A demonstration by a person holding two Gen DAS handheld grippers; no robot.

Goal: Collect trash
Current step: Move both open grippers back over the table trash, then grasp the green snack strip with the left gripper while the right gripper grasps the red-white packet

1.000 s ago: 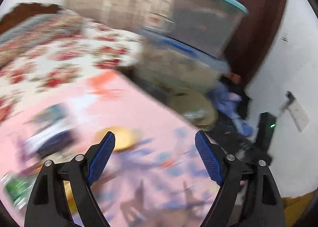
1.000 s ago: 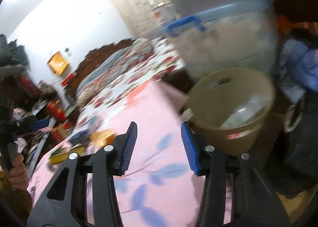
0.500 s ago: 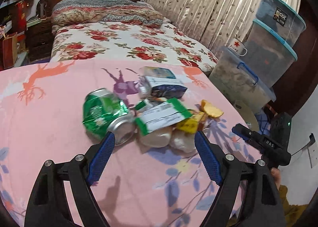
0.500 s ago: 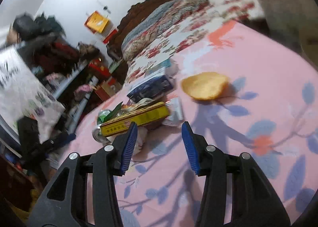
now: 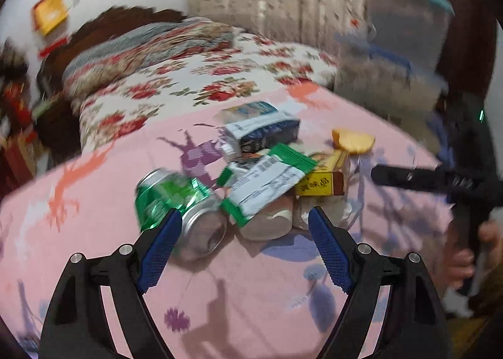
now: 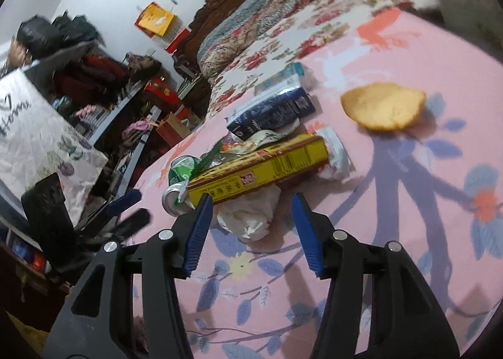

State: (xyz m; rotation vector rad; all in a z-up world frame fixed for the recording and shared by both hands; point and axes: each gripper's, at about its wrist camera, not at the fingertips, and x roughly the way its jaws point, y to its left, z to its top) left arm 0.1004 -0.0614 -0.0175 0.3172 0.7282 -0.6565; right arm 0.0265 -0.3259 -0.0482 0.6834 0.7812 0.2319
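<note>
Containers first: stacked plastic storage bins (image 5: 408,29) are standing at the far right past the bed, blurred, so I cannot tell what is inside them. On the pink tablecloth (image 5: 94,217) the trash is lying in one pile near the middle. A crushed green can (image 5: 176,202) is lying on its side w/ its open end toward the left wrist camera. Just beside it, a green-and-white wrapper (image 5: 267,183) is leaning over a crumpled white paper (image 5: 267,227). A yellow box (image 5: 320,183) is touching the wrapper on the right, and a dark blue carton (image 5: 264,136) is sitting behind. An orange-yellow chip (image 5: 353,140) is lying a little apart from the pile.

The left gripper (image 5: 245,227) is hovering w/ its blue pads wide apart, empty, the can just beside one pad. The right gripper (image 6: 250,211) is also spread and holding nothing, pointing at the crumpled white paper (image 6: 248,214) under the yellow box (image 6: 257,173); the chip (image 6: 382,106) is well apart to the right.

Vs. half a sec ago: the left view is blurrier and closer to the pile. The right gripper has come nearer too, so the box and paper are now sitting just in front of its pads.
</note>
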